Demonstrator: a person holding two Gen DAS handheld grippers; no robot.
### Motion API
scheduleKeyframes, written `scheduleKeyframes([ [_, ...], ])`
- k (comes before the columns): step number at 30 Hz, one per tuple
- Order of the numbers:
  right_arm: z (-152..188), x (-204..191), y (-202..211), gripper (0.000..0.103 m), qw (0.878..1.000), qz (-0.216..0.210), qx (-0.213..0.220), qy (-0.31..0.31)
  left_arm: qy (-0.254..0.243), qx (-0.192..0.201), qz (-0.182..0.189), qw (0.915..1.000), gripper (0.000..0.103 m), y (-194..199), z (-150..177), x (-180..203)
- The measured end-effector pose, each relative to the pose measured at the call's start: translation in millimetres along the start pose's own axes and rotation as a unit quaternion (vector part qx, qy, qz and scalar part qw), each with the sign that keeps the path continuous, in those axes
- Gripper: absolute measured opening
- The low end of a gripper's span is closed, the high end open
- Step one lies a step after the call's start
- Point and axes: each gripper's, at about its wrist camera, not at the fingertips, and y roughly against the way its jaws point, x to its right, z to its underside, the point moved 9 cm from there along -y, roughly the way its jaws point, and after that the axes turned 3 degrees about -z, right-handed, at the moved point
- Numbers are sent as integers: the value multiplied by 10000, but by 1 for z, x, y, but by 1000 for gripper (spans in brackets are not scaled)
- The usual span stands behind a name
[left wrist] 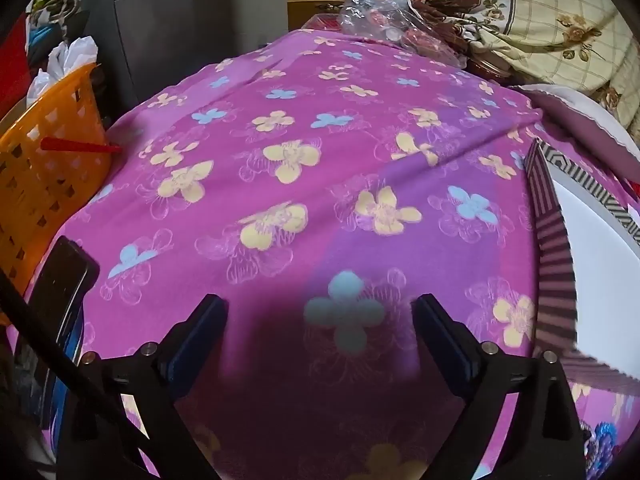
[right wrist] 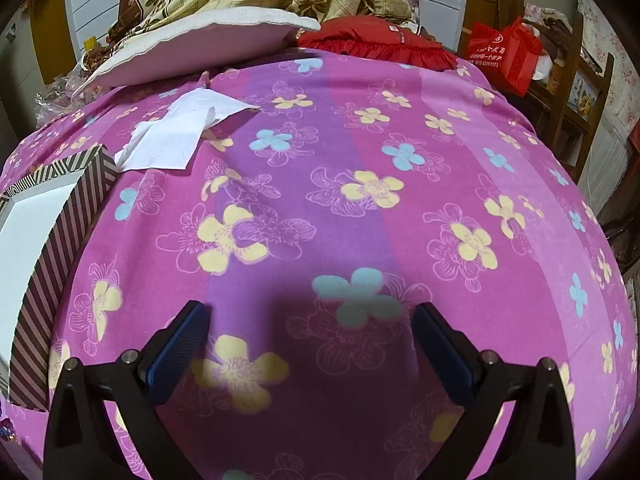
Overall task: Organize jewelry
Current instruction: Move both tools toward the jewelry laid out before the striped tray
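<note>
An open striped box point(left wrist: 554, 248) with a white inside stands on the pink flowered bedsheet point(left wrist: 304, 184), at the right edge of the left wrist view. The same box point(right wrist: 60, 232) shows at the left edge of the right wrist view. Small blue and multicoloured jewelry point(left wrist: 604, 440) lies at the lower right corner of the left wrist view, mostly cut off. My left gripper point(left wrist: 320, 304) hangs open over the sheet with nothing between its fingers. My right gripper point(right wrist: 312, 312) is open too, over bare sheet to the right of the box.
An orange basket point(left wrist: 44, 176) and a dark phone-like slab point(left wrist: 60, 280) sit at the bed's left edge. Clear plastic bags point(left wrist: 384, 20), pillows point(right wrist: 200, 40) and a red cushion point(right wrist: 376, 40) line the far side. White paper sheets point(right wrist: 180, 132) lie behind the box. A red bag point(right wrist: 508, 52) hangs at right.
</note>
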Motion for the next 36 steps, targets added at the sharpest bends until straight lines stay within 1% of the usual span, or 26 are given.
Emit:
scheduleKeyframes([
  [1, 0, 0, 0, 103, 10000, 5, 0, -2, -18, -83, 24, 10000, 89, 2, 2, 0],
  [2, 0, 0, 0, 103, 10000, 1, -1, 2, 138, -153, 169, 9996, 89, 0, 10, -10],
  [3, 0, 1, 0, 103, 10000, 0, -1, 8, 63, -274, 212, 9994, 86, 4, 18, -15],
  [4, 1, 1, 1, 103, 10000, 1, -2, 17, -18, -213, -7, 9998, 83, 12, 20, -5],
  [5, 1, 1, 1, 103, 10000, 7, -2, 27, -64, -258, -78, 9996, 78, 18, 26, 0],
  [6, 0, 1, 1, 103, 10000, 0, -4, 31, -46, -173, -42, 9998, 74, 29, 38, -1],
  [8, 2, 1, 2, 103, 10000, -11, -44, 47, -42, -273, -35, 9996, 72, 38, 50, 2],
  [9, 2, -2, -1, 103, 9997, -11, -237, 65, 16, -272, 41, 9996, 71, 46, 56, 1],
  [11, 7, -10, 1, 103, 9976, -185, -628, 214, 62, -192, 112, 9997, 71, 58, 61, 1],
  [14, 25, -19, 16, 101, 9962, -385, -780, 74, 36, 19, 247, 9997, 71, 85, 65, 10],
  [15, 32, -26, 25, 100, 9950, -534, -839, 55, 9, 81, 283, 9996, 71, 91, 67, 13],
  [16, 42, -31, 34, 99, 9945, -645, -822, 55, -32, 107, 330, 9994, 71, 98, 65, 16],
  [18, 56, -41, 64, 99, 9952, -779, -593, 79, -141, 204, 388, 9989, 71, 113, 70, 27],
  [20, 65, -54, 101, 99, 9963, -762, -215, 326, -206, 294, 427, 9984, 71, 124, 74, 35],
  [22, 73, -66, 132, 99, 9964, -698, 151, 463, -315, 294, 552, 9975, 71, 134, 80, 49],
  [23, 78, -74, 148, 99, 9955, -787, 298, 445, -381, 277, 624, 9969, 71, 138, 84, 55],
  [26, 96, -100, 175, 99, 9914, -1190, 416, 355, -530, 308, 782, 9951, 71, 150, 93, 75],
  [28, 108, -114, 186, 99, 9905, -1241, 480, 349, -683, 347, 896, 9930, 71, 160, 103, 88],
  [32, 120, -132, 201, 99, 9895, -1259, 626, 325, -876, 330, 1062, 9899, 71, 174, 118, 106],
  [36, 128, -150, 209, 99, 9857, -1583, 533, 232, -1039, 400, 1071, 9880, 71, 187, 130, 120],
])
